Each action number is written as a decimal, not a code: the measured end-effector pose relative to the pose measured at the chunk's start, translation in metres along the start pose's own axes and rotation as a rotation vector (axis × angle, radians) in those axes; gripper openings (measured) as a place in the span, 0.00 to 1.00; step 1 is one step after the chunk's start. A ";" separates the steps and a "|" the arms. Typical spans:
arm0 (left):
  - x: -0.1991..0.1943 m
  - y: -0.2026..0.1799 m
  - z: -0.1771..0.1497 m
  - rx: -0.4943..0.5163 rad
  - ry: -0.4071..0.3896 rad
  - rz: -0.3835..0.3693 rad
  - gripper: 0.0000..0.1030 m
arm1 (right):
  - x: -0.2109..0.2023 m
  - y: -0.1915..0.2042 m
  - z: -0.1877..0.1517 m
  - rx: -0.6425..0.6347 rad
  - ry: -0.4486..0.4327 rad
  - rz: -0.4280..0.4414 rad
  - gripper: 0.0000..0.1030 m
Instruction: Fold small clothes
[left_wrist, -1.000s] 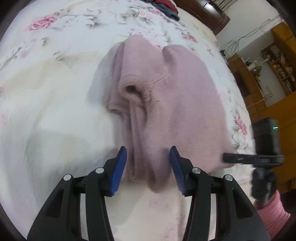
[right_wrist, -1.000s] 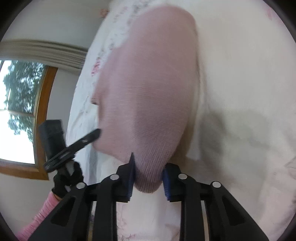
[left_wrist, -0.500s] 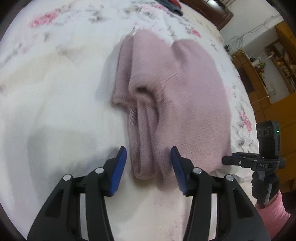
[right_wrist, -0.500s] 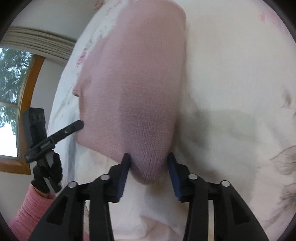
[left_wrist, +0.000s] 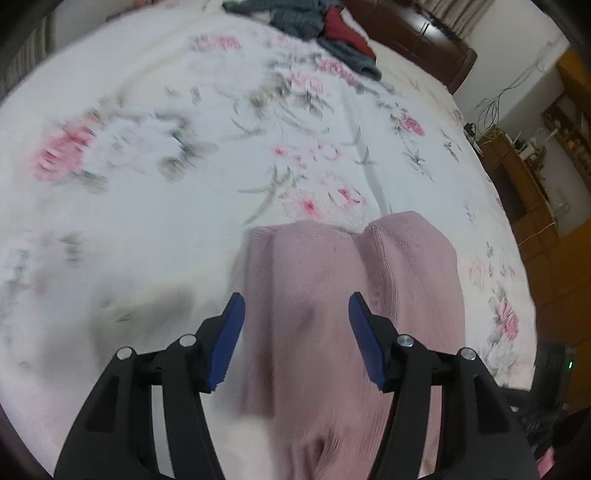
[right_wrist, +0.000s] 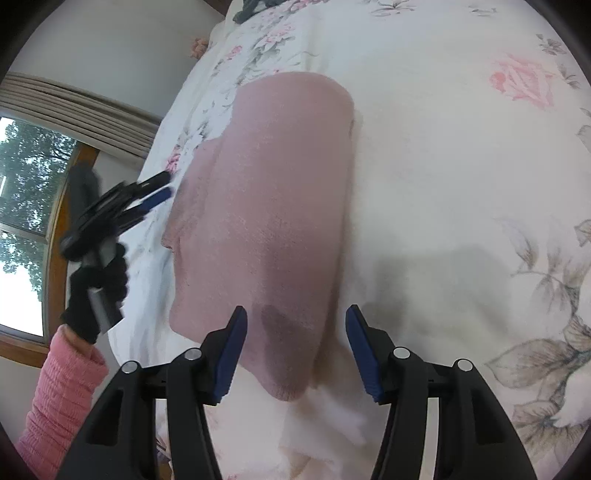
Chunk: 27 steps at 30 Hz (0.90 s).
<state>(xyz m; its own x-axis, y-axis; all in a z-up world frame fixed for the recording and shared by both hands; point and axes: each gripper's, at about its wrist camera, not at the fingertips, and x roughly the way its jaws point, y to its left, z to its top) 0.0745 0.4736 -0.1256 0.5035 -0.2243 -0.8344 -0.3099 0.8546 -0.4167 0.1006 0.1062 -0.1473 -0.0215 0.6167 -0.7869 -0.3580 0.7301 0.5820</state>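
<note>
A folded pink knit garment (left_wrist: 351, 295) lies flat on the floral bedspread (left_wrist: 184, 166). In the left wrist view my left gripper (left_wrist: 296, 321) hovers open above the garment's near part, nothing between its blue pads. In the right wrist view the same pink garment (right_wrist: 273, 206) stretches away from my right gripper (right_wrist: 296, 332), which is open over its near rounded end and holds nothing. The left gripper (right_wrist: 147, 192) shows at the garment's left edge, held by a black-gloved hand (right_wrist: 92, 295) with a pink sleeve.
A pile of dark grey and red clothes (left_wrist: 314, 22) lies at the far end of the bed. A dark wooden headboard (left_wrist: 417, 37) and wooden shelving (left_wrist: 535, 177) stand beyond the bed. A window with curtain (right_wrist: 33, 184) is at the left of the right wrist view.
Both grippers opened wider and let go of the garment, which now lies flat. The left gripper swung up and forward over it; the right gripper drew back slightly.
</note>
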 end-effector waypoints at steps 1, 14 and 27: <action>0.008 0.000 0.001 -0.019 0.015 -0.032 0.55 | 0.002 -0.001 0.001 -0.001 0.002 -0.002 0.55; 0.005 0.029 -0.021 -0.122 -0.035 -0.090 0.11 | 0.015 0.002 -0.004 -0.014 0.023 -0.037 0.55; -0.025 0.049 -0.053 -0.143 0.032 -0.217 0.68 | -0.004 0.013 0.008 -0.039 -0.032 -0.004 0.61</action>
<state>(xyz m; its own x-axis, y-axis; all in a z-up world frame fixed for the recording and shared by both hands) 0.0043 0.4966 -0.1444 0.5454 -0.4121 -0.7298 -0.3094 0.7103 -0.6323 0.1031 0.1153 -0.1346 0.0100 0.6238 -0.7815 -0.3941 0.7208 0.5702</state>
